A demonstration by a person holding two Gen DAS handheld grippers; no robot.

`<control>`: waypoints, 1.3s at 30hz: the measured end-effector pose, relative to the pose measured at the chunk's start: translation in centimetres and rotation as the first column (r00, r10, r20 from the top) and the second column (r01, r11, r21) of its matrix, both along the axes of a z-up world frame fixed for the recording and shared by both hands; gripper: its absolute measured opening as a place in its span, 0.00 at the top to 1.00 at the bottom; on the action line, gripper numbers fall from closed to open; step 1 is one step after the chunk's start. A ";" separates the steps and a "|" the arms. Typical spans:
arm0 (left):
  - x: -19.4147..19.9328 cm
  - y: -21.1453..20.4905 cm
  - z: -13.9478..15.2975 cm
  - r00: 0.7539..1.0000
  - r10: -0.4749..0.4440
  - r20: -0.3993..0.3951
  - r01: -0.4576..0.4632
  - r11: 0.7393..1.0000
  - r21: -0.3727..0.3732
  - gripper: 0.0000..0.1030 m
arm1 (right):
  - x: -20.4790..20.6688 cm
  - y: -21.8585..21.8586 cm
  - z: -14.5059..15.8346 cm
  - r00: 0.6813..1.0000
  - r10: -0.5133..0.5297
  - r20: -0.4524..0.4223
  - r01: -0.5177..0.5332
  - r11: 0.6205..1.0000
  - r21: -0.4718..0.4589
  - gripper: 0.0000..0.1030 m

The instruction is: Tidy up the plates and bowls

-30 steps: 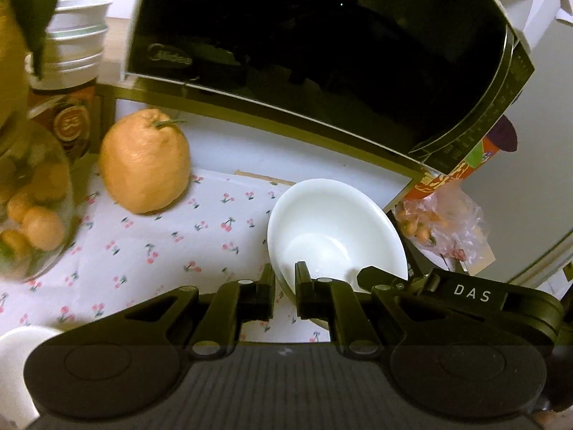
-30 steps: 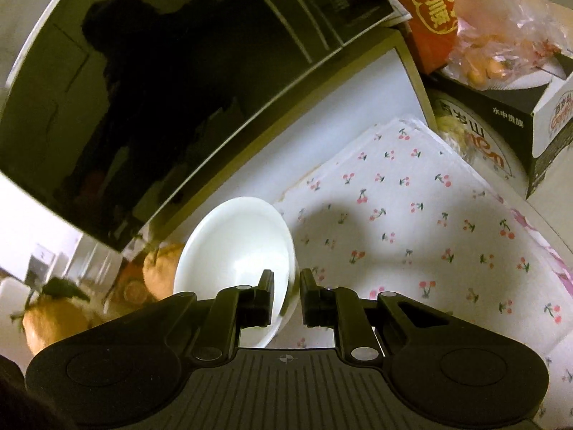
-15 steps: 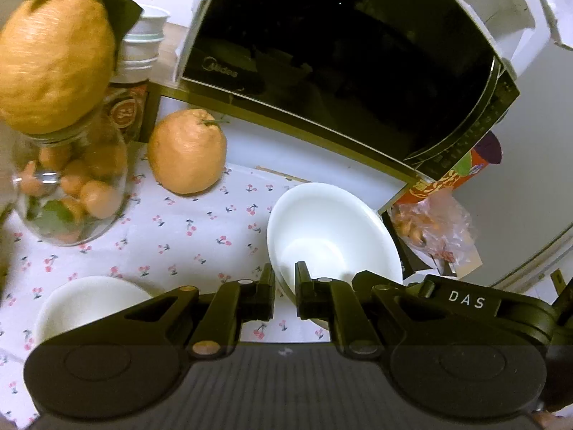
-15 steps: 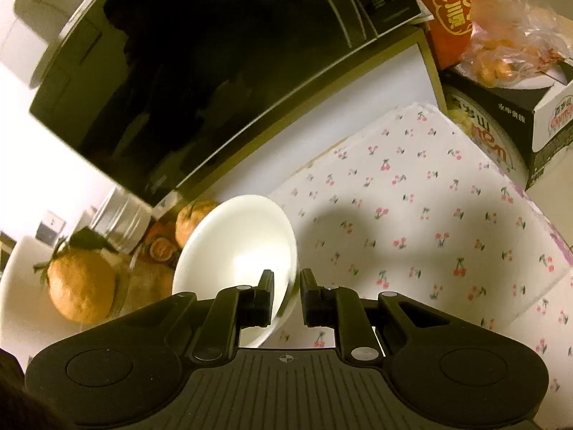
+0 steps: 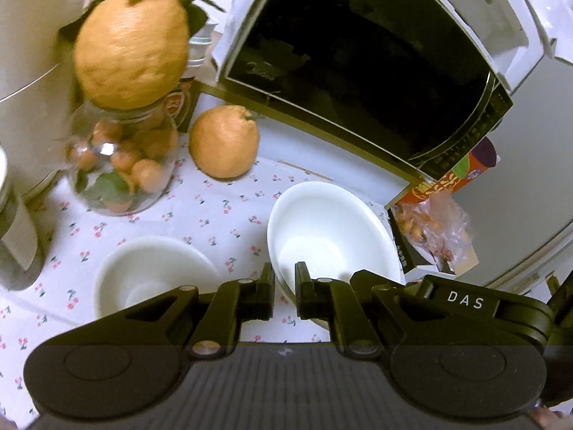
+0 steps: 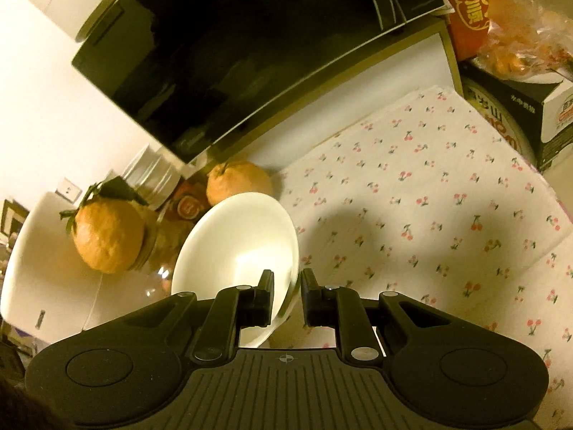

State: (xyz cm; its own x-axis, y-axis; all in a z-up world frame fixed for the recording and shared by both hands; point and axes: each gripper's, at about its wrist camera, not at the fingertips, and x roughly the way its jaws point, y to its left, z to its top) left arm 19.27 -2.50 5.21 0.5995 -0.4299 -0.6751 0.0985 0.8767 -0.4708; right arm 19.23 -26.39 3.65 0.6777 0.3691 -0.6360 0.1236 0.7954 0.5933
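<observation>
A white bowl [image 5: 329, 236] hangs above the cherry-print cloth [image 5: 215, 215], gripped from both sides. My left gripper [image 5: 284, 283] is shut on its near rim. To the right in the left wrist view, the black body of my right gripper [image 5: 465, 304] reaches the bowl's other side. In the right wrist view the same white bowl [image 6: 240, 247] tilts left, with my right gripper [image 6: 286, 286] shut on its rim. A second white bowl [image 5: 150, 272] stands upright on the cloth, down and left of the held one.
A black-fronted microwave [image 5: 358, 53] stands behind. A glass jar [image 5: 121, 165] of small oranges carries a big citrus [image 5: 132, 43] at the left; another citrus [image 5: 224, 143] lies by it. A box with bagged fruit [image 5: 433, 229] is at the right, a canister [image 5: 14, 236] at the far left.
Both grippers have carried the bowl leftward and a little up. The jar with the citrus on top and the second bowl on the cloth have come fully into the left wrist view.
</observation>
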 end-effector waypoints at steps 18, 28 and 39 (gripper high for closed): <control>-2.5 5.5 -1.0 0.997 0.070 -0.023 -0.071 0.997 -0.029 0.90 | -0.4 5.2 -0.9 0.996 0.086 0.006 -0.086 0.996 0.002 0.84; -3.0 7.1 -2.0 0.994 0.087 -0.061 -0.086 0.996 0.015 0.90 | 0.0 7.9 -2.3 0.992 0.124 -0.035 -0.125 0.992 -0.026 0.83; -2.7 7.8 -3.5 0.987 0.107 -0.122 -0.102 0.994 0.044 0.90 | 0.1 9.5 -3.4 0.986 0.157 -0.065 -0.162 0.984 -0.080 0.82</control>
